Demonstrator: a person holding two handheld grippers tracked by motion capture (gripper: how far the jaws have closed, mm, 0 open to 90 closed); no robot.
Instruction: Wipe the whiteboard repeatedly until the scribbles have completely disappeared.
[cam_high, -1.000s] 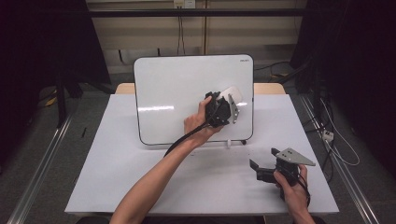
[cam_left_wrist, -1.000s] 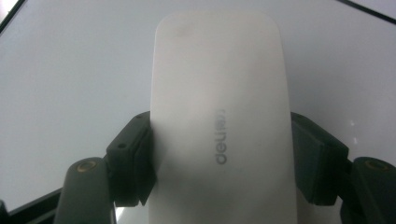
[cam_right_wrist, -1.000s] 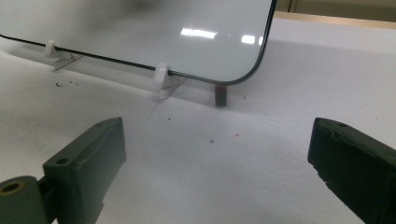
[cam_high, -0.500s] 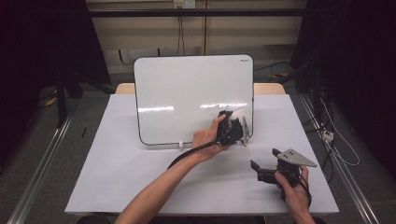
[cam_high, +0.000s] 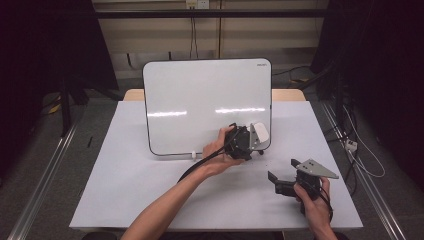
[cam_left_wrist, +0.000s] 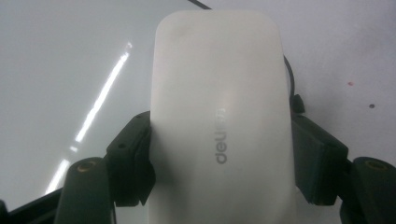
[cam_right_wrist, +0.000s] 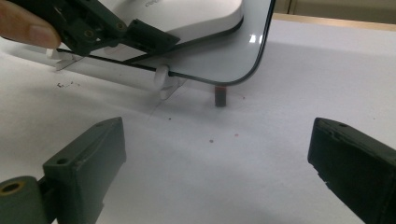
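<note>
A white-backed board eraser (cam_high: 260, 133) is clamped between the jaws of my left gripper (cam_high: 253, 139), which is shut on it. It is held against the lower right corner of the upright whiteboard (cam_high: 200, 100). In the left gripper view the eraser (cam_left_wrist: 219, 116) sits between both black pads (cam_left_wrist: 135, 163), with the board surface behind it. My right gripper (cam_high: 282, 170) rests low over the table at the right, open with nothing between its fingers. In the right gripper view the whiteboard's corner (cam_right_wrist: 224, 56) and the eraser (cam_right_wrist: 196, 18) lie ahead of the spread jaws.
The whiteboard stands on small feet, a white one (cam_high: 192, 155) and a dark one (cam_right_wrist: 220, 97), on a white-covered table (cam_high: 125, 190). Small dark and red specks dot the cover near the board. Dark curtains and floor rails flank the table.
My left gripper has carried the eraser down and to the right across the board, from its middle right to the lower right corner. The right gripper has stayed put.
</note>
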